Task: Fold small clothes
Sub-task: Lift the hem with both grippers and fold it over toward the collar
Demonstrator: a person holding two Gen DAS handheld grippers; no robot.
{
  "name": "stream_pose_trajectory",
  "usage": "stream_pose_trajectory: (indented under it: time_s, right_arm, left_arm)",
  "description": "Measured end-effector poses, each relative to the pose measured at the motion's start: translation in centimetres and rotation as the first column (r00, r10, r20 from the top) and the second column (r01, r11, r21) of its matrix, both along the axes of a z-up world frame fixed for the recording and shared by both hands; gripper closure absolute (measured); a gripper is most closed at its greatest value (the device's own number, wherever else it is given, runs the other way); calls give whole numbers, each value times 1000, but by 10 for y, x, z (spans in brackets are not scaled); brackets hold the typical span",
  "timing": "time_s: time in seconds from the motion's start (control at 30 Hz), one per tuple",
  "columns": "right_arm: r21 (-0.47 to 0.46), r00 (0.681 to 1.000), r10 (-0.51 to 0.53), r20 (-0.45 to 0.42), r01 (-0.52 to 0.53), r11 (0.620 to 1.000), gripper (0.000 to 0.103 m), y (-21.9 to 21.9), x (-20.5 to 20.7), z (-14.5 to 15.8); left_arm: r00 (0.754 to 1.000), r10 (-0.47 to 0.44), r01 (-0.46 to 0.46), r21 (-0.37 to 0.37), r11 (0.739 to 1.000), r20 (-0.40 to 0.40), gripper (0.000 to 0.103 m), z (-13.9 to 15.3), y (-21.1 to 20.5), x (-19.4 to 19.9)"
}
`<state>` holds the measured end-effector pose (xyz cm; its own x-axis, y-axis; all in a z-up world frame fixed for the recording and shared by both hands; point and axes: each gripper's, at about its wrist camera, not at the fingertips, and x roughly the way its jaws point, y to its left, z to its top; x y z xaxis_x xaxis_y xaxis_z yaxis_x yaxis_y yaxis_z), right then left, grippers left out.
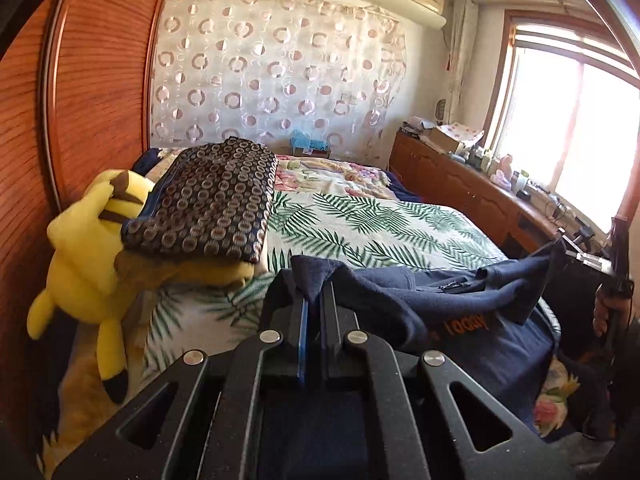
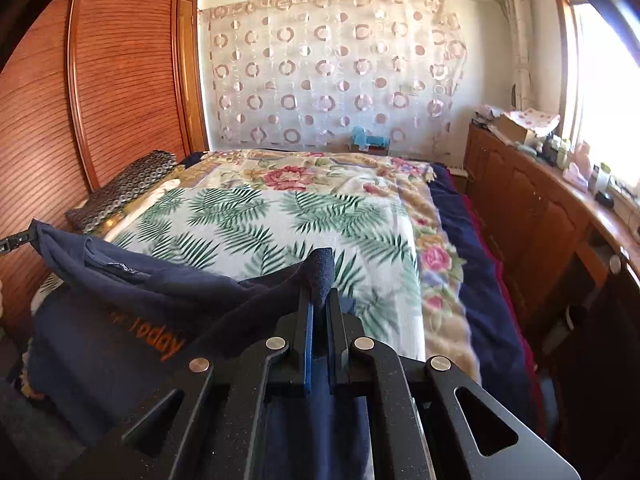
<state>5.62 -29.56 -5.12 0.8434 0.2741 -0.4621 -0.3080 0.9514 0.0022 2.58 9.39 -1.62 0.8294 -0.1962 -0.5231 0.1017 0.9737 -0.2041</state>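
Note:
A navy garment with orange lettering hangs stretched between my two grippers above the near end of the bed. My left gripper is shut on one corner of it. My right gripper is shut on the other corner, and the cloth droops to its left. The right gripper also shows at the far right of the left wrist view, and the left gripper at the far left of the right wrist view.
The bed has a leaf-print cover and a floral blanket. A patterned dark cushion and a yellow plush toy lie at its left by the wooden wardrobe. A cluttered wooden cabinet runs along the right under the window.

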Motion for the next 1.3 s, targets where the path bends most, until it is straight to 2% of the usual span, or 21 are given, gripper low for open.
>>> stream_pose_trajectory:
  time_s: [0.17, 0.33, 0.4, 0.5, 0.67, 0.77, 0.8, 0.87, 0.93, 1.03, 1.1, 1.13, 1.2, 1.27, 1.3]
  right_arm:
    - [44, 999, 19, -32, -17, 999, 98, -14, -27, 2]
    - [2, 999, 18, -27, -18, 1000, 98, -17, -43, 12]
    - [-22, 999, 20, -31, -20, 1000, 98, -14, -44, 12]
    - [-3, 998, 36, -48, -36, 999, 98, -8, -48, 5]
    - [-62, 996, 27, -84, -33, 998, 98, 0, -41, -11]
    - [-73, 994, 18, -105, -26, 997, 98, -2, -38, -13]
    - [-74, 994, 16, -110, -24, 997, 98, -2, -37, -14]
    - [-76, 993, 14, -121, -23, 997, 98, -2, -37, -15]
    - [-82, 991, 10, -134, -21, 996, 98, -2, -38, -17]
    - [-92, 990, 8, -142, -21, 996, 98, -2, -39, -17]
    - [-101, 989, 3, -150, -19, 995, 98, -1, -40, -15]
    - [-105, 988, 4, -153, -20, 994, 98, 2, -38, -14]
    - [-115, 989, 6, -151, -24, 993, 98, 4, -37, -9]
    - [-113, 989, 14, -147, -31, 993, 98, 5, -36, -1]
    - [-115, 989, 19, -145, -36, 993, 94, 6, -37, 4]
  left_arm:
    - [1000, -10, 9, 68, 998, 10, 97, 0, -9, -27]
    - [1000, -26, 27, 53, 998, -3, 97, -6, -8, -45]
    - [999, -29, 30, 41, 999, -22, 97, -18, -6, -42]
    - [996, -21, 23, 28, 999, -81, 97, -38, -5, -34]
    - [992, 2, 9, 86, 996, -127, 97, -57, -7, -29]
    - [991, -6, 18, 82, 997, -135, 96, -59, -5, -30]
    - [991, -7, 18, 82, 997, -137, 93, -60, -5, -31]
    - [991, -11, 22, 80, 997, -131, 79, -59, -4, -32]
    - [993, -14, 24, 84, 996, -120, 74, -55, -5, -32]
    - [995, -24, 33, 86, 996, -102, 60, -49, -7, -32]
    - [996, -46, 51, 68, 996, -77, 58, -43, -7, -34]
    - [996, -53, 57, 61, 997, -71, 54, -41, -7, -34]
    - [997, -59, 62, 56, 997, -52, 44, -38, -8, -35]
    - [998, -60, 61, 59, 996, -31, 25, -34, -9, -35]
    - [998, -59, 60, 63, 996, -21, 23, -31, -9, -35]
